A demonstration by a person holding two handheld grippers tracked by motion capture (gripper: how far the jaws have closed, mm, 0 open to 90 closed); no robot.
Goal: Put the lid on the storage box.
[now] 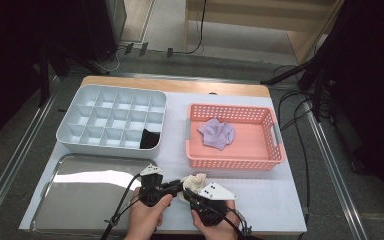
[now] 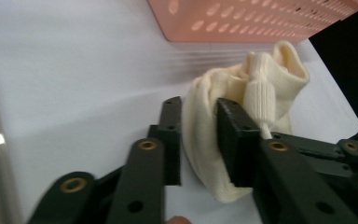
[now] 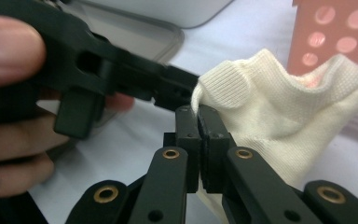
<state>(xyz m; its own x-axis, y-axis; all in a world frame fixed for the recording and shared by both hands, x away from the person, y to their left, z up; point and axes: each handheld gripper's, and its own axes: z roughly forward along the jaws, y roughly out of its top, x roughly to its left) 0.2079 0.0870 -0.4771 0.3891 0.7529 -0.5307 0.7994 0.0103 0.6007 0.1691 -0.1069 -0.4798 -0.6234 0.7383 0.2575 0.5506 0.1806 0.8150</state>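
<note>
cream sock [image 2: 242,107] sits bunched on the white table top [image 1: 260,195] just in front of the salmon basket [image 1: 275,150], pinched in the tightly closed jaws of the right gripper [image 3: 199,116], seemingly anchoring one edge. left gripper [image 2: 198,135] straddles a fold with its jaws narrow, though whether the pads press i cannot tell; this looks like folding or rolling for sorting. beyond lie a steel tray [image 1: 80,200], a white divided organiser [image 1: 80,137] with a dark item [image 1: 150,139], a lilac cloth [image 1: 216,133] in the basket, and grey floor.
</note>
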